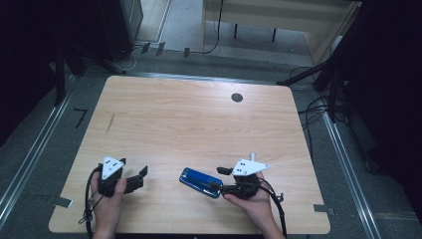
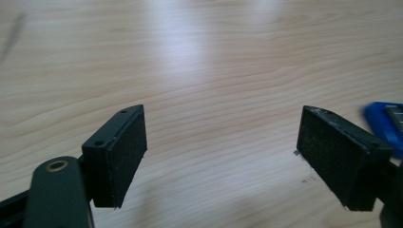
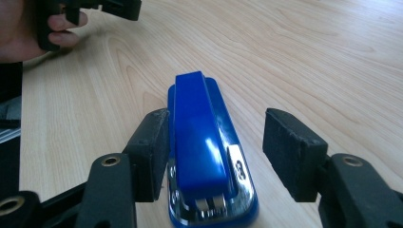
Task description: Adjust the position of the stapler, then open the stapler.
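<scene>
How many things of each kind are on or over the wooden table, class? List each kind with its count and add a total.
Blue stapler: 1
Hand-held gripper: 2 (left hand-held gripper, right hand-held gripper)
Total: 3

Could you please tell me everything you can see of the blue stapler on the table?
The stapler is glossy blue plastic, with a long arm over a rounded blue base and shiny metal showing at the near end. It is closed and lies flat on the wooden table, near the front edge. It sits between the open jaws of the right gripper; the left pad looks to be against its side, the right pad stands clear of it. The left gripper is apart from it.
</scene>
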